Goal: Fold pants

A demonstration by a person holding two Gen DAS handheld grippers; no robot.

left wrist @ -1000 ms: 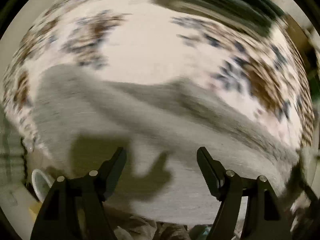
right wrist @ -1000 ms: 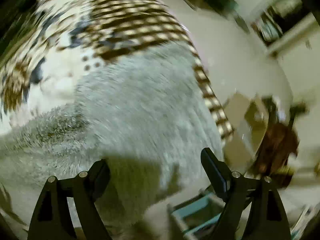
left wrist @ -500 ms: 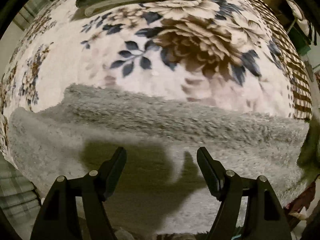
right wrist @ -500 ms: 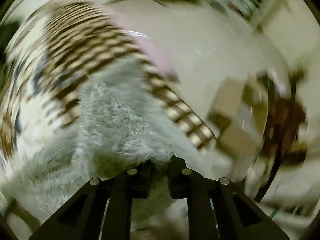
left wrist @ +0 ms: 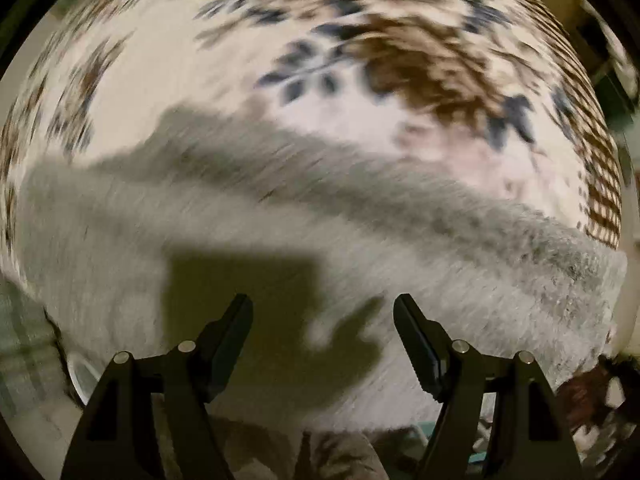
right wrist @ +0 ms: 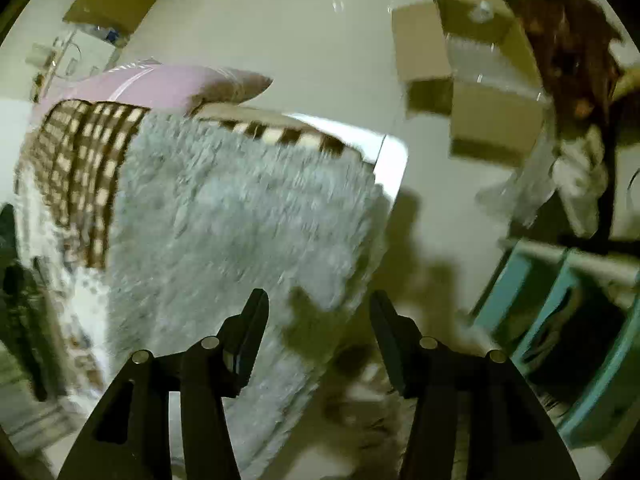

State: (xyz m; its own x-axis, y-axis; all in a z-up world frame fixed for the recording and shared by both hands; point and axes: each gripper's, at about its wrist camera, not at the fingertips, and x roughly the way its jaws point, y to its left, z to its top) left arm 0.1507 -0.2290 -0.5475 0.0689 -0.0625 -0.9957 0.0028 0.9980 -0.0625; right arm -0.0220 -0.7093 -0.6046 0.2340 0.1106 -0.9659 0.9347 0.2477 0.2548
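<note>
With both the left gripper (left wrist: 323, 320) and right gripper (right wrist: 318, 316) spread wide and empty, the fluffy grey pants (left wrist: 280, 216) ahead of the fingers lie long across the floral blanket (left wrist: 224, 80), most folding apparently left.

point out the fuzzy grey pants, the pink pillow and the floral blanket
fuzzy grey pants (right wrist: 240, 216), right wrist view, on the middle of the spread pile fabric
pink pillow (right wrist: 160, 86), right wrist view, on its upper face
floral blanket (left wrist: 420, 68), left wrist view, on the brown flower print
</note>
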